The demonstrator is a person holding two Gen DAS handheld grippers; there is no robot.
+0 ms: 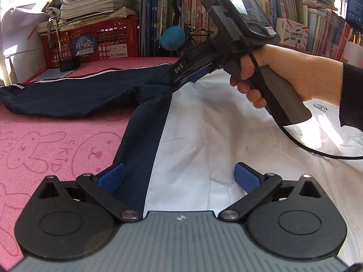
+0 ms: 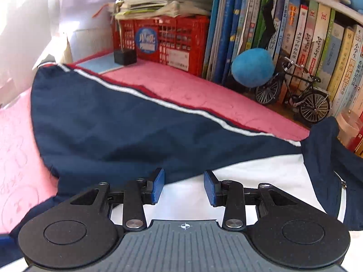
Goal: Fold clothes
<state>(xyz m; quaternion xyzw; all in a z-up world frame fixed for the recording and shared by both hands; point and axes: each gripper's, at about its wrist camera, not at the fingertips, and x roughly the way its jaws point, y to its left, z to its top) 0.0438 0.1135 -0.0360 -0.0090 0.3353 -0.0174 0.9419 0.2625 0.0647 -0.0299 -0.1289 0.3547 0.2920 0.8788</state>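
**Fig.: Jaws spread over jacket**

Left gripper (image 1: 179,178): jaws wide apart, blue ribbed pads, nothing pinched. Right gripper (image 2: 184,187): jaws part-spread, empty. Navy/white smooth-woven jacket (image 1: 192,122) lies flat on pink bunny-print mat (image 1: 45,149); hem cut off by frame.

Pink bunny-print cover (image 1: 45,140) over the surface, likely a bed. On it: navy-and-white jacket (image 1: 199,122) spread flat, sleeve (image 2: 118,117) stretched out; red crate (image 2: 163,40), small black box (image 2: 124,56) at back.
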